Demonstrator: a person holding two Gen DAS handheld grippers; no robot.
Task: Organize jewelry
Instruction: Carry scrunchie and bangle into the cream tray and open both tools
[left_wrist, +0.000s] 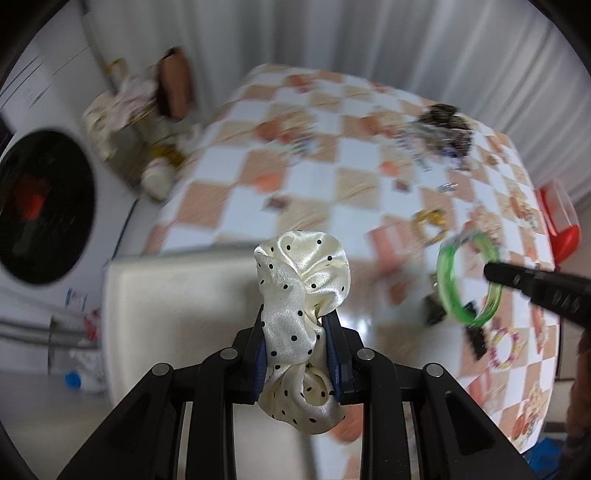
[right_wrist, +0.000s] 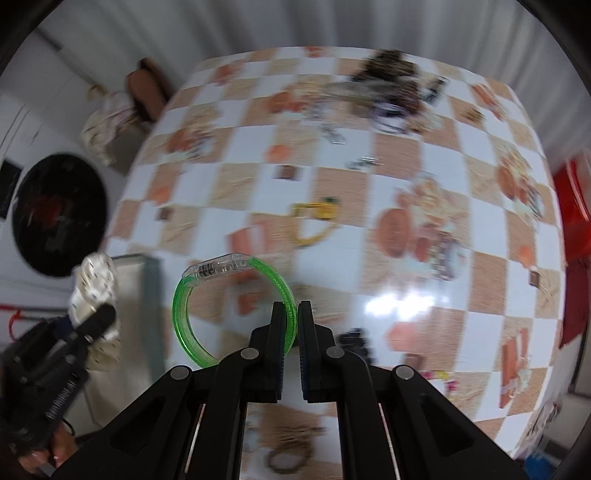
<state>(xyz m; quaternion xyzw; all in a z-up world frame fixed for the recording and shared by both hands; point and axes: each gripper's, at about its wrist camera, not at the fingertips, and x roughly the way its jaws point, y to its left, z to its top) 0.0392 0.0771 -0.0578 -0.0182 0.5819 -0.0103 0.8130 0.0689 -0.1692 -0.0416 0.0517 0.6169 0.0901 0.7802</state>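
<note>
Left wrist view: the left gripper (left_wrist: 297, 345) pinches a glossy cream polka-dot scrunchie (left_wrist: 295, 291) above a white box (left_wrist: 166, 314) at the checkered tablecloth (left_wrist: 295, 177)'s near edge. The right gripper (right_wrist: 294, 325) clamps a translucent green bangle (right_wrist: 192, 314), raised over open cloth.

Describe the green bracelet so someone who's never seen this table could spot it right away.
Above the checkered table, find the right gripper. The bracelet hangs pinched between its fingers. It is a translucent green hoop with a clear block on top, unlike the cream dotted scrunchie in the left gripper.
</note>
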